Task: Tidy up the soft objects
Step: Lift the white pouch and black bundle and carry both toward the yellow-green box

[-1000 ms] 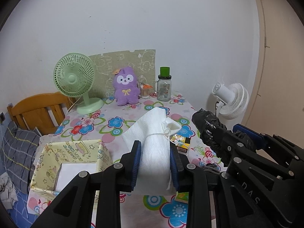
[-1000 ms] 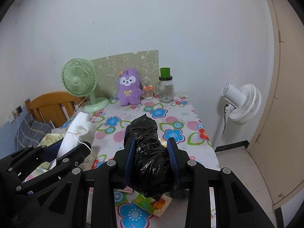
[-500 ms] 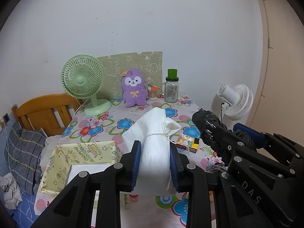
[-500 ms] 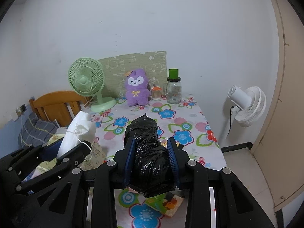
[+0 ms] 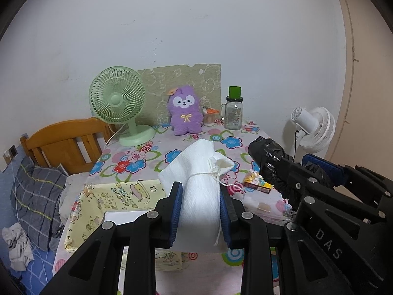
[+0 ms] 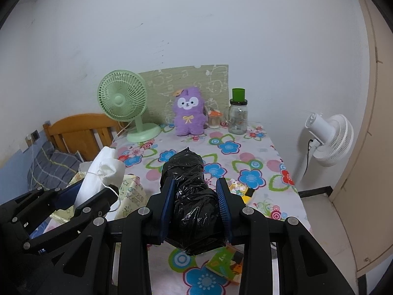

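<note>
Floral-cloth table w/ yellow cartoon-print box at near left, white flat item inside. Left gripper clamped on white string-tied roll, held above table beside box. Right gripper clamped on black plastic-wrapped bundle, also aloft. Purple plush, glass jar w/ green lid at back.

White bundle, black bundle, purple plush, mint-green fan, flower-patterned tablecloth

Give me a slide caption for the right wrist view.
Right gripper clamps a black plastic-wrapped bundle above the floral tablecloth, purple plush toy behind.
</note>
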`<state>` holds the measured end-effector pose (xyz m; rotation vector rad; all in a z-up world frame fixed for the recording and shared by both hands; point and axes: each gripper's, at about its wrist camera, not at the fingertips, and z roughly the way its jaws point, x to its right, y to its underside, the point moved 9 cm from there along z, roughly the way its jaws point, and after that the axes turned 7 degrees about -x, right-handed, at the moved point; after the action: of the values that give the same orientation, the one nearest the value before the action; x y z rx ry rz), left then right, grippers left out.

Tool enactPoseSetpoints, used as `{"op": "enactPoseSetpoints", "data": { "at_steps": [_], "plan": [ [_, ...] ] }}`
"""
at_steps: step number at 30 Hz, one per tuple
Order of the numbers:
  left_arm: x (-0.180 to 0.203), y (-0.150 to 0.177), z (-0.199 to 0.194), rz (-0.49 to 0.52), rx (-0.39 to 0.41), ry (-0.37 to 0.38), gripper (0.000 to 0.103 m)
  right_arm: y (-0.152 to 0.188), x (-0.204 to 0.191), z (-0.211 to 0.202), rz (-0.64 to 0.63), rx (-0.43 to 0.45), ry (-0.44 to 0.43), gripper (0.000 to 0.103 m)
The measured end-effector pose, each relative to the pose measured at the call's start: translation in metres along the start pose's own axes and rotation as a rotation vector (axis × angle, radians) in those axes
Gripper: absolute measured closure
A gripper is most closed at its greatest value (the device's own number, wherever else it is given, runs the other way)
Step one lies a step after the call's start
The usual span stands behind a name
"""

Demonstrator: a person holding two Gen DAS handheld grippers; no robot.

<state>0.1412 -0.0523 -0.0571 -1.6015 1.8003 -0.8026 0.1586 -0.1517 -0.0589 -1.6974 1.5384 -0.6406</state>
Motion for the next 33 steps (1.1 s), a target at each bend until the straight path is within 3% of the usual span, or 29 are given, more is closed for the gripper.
{"op": "enactPoseSetpoints", "data": {
  "at_steps": [33],
  "plan": [
    [-0.091,0.024,0.051,-0.067,-0.088,-0.046,0.075,0.002,-0.088,0.065,-0.071,-0.1,-0.069,0.065]
  ]
}}
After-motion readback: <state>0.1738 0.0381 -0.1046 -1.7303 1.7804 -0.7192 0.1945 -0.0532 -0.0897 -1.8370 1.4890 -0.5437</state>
